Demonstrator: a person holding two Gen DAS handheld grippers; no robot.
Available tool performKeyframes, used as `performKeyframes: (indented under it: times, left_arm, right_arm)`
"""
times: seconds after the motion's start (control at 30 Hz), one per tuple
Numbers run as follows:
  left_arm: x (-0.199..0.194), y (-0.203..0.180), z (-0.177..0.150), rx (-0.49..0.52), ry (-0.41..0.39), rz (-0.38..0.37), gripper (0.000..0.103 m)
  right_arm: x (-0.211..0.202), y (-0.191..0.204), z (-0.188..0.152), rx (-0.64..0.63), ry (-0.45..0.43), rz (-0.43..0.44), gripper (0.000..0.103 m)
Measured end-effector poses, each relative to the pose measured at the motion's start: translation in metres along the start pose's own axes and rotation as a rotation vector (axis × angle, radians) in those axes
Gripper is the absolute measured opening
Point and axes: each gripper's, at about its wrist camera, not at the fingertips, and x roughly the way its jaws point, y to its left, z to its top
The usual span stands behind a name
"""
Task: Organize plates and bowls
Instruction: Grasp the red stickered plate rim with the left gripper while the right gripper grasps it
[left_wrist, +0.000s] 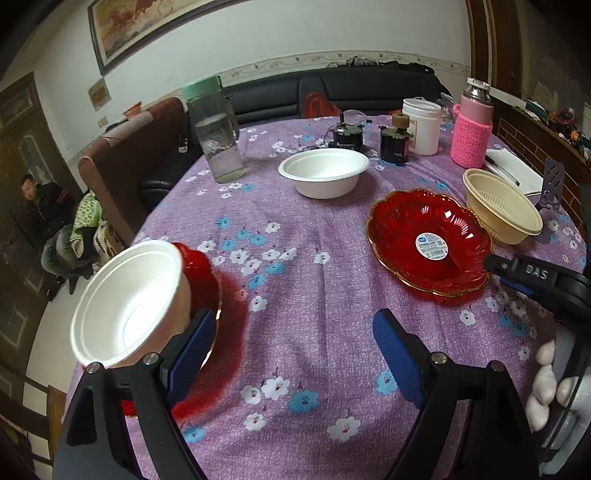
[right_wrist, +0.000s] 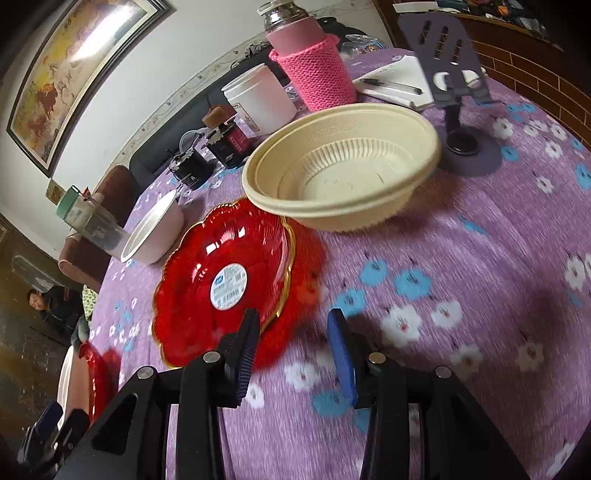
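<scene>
In the left wrist view my left gripper (left_wrist: 295, 317) stands wide open over bare cloth. Just outside its left finger, a white bowl (left_wrist: 129, 302) sits on a red glass plate (left_wrist: 201, 266). A second white bowl (left_wrist: 325, 171) stands mid-table. A red plate with a sticker (left_wrist: 428, 243) lies to the right, beside a cream ribbed bowl (left_wrist: 502, 210). My right gripper (right_wrist: 293, 317) is open at the near rim of that sticker plate (right_wrist: 225, 284). Its left finger overlaps the gold rim and the pads do not press. The cream bowl (right_wrist: 343, 166) is behind it.
A water jug with a green lid (left_wrist: 218, 136), a white jar (left_wrist: 421, 125), a pink knit-covered flask (left_wrist: 472, 129), two small black devices (left_wrist: 395, 144), a notepad with a pen (left_wrist: 513, 170) and a purple phone stand (left_wrist: 554, 181) line the table's far side. A person (left_wrist: 40, 206) sits at left.
</scene>
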Motion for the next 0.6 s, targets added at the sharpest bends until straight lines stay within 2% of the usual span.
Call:
performKeyframes:
  times: [0.13,0.3,0.43,0.6]
  left_arm:
    - [0.017,0.005,0.012,-0.026,0.035,-0.036,0.086]
    - [0.042,0.013,0.037,-0.126,0.078,-0.112,0.086]
    - [0.062,-0.002,0.055,-0.125,0.072,-0.165,0.086]
    - [0.103,-0.018,0.073,-0.15,0.117,-0.244,0.086]
  right_arm:
    - [0.015,0.007,0.004,-0.009,-0.003,-0.004,0.041]
    - [0.022,0.012,0.007,-0.05,-0.036,0.002,0.041]
    - [0.024,0.012,0.008,-0.081,-0.056,0.017,0.041]
    - [0.026,0.011,0.011,-0.087,-0.066,0.029,0.04]
